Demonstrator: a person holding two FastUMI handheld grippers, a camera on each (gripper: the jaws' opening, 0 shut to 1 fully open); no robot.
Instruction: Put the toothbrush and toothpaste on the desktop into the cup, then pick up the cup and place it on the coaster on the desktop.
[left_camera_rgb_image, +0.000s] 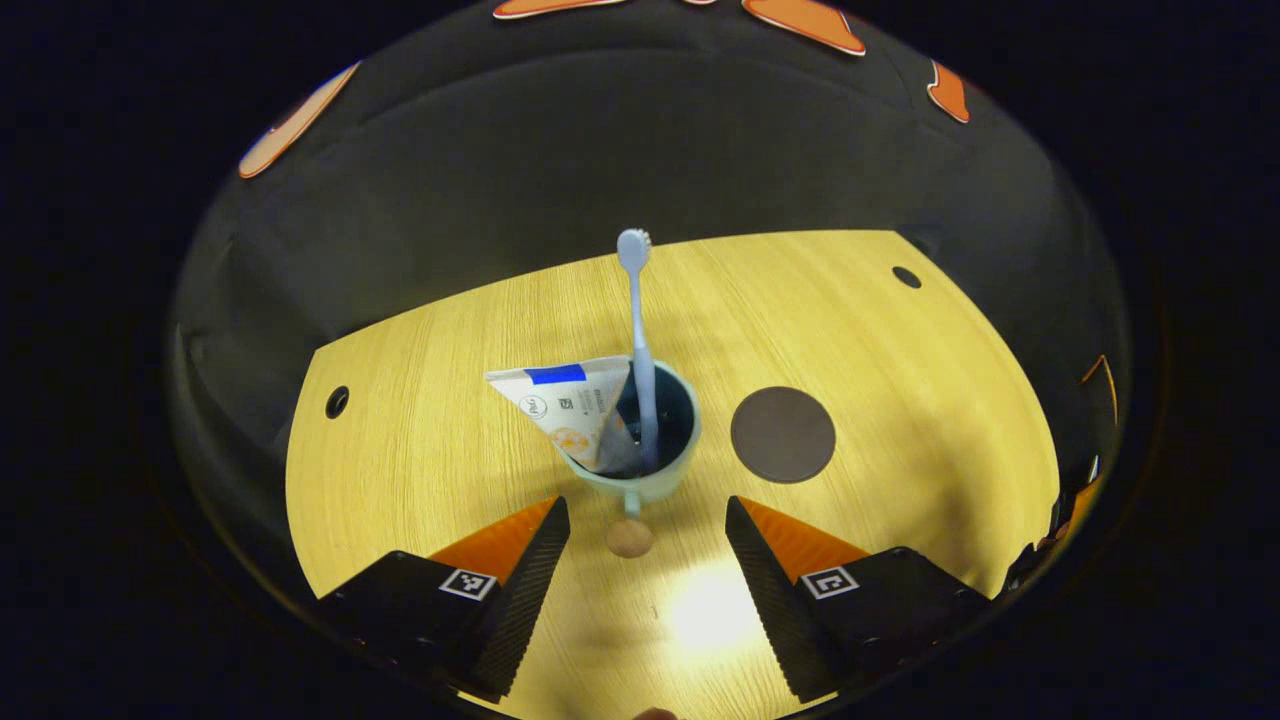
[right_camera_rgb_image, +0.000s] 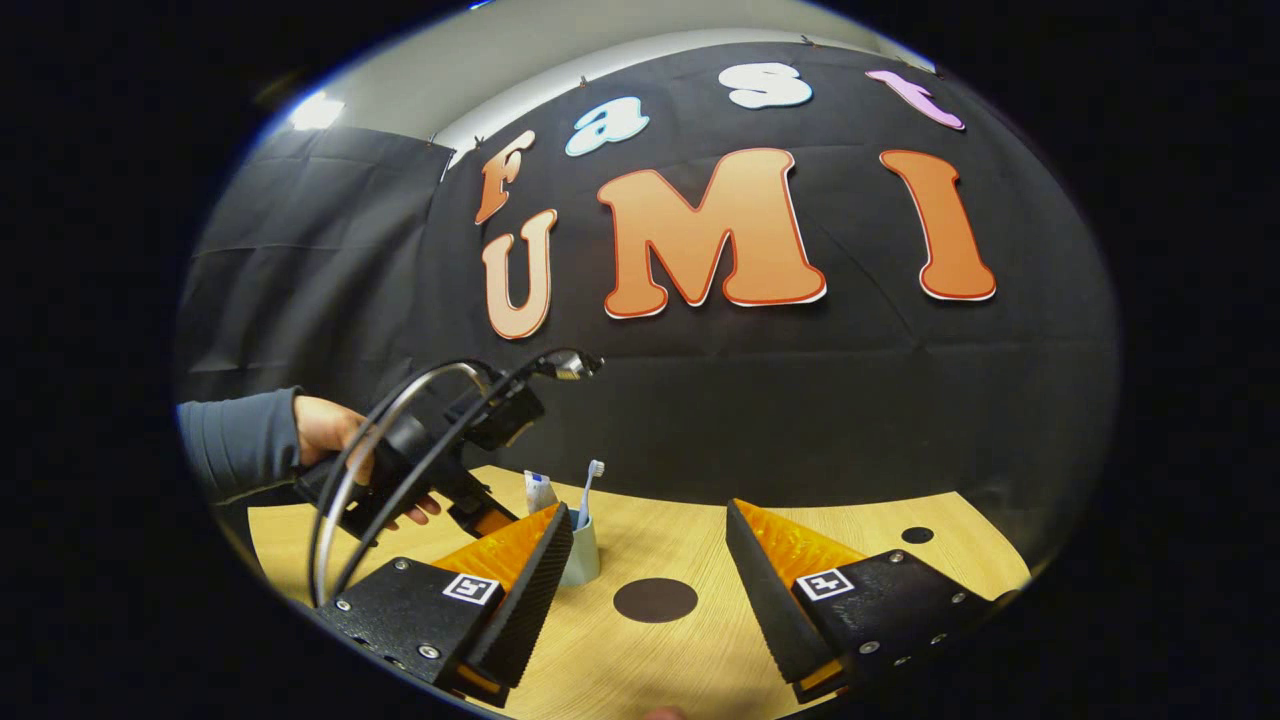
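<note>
Cup (left_camera_rgb_image: 645, 450) stands on the table (left_camera_rgb_image: 900, 400) beside the coaster (left_camera_rgb_image: 783, 434), toothbrush (left_camera_rgb_image: 638, 330) and toothpaste (left_camera_rgb_image: 570, 405) leaning inside. It looks light, rigid and top-heavy; I'd pinch its handle (left_camera_rgb_image: 630, 520), just ahead of the spread, empty left claw (left_camera_rgb_image: 647, 540). Right claw (right_camera_rgb_image: 650, 555) hangs spread too.

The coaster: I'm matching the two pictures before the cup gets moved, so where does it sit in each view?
Left gripper view: the coaster lies right of centre on the desk, just right of the cup.
Right gripper view: the coaster lies low at centre, between that tool's fingers, right of the cup.
Shared landmark: the cup holding the toothbrush and toothpaste.
</note>
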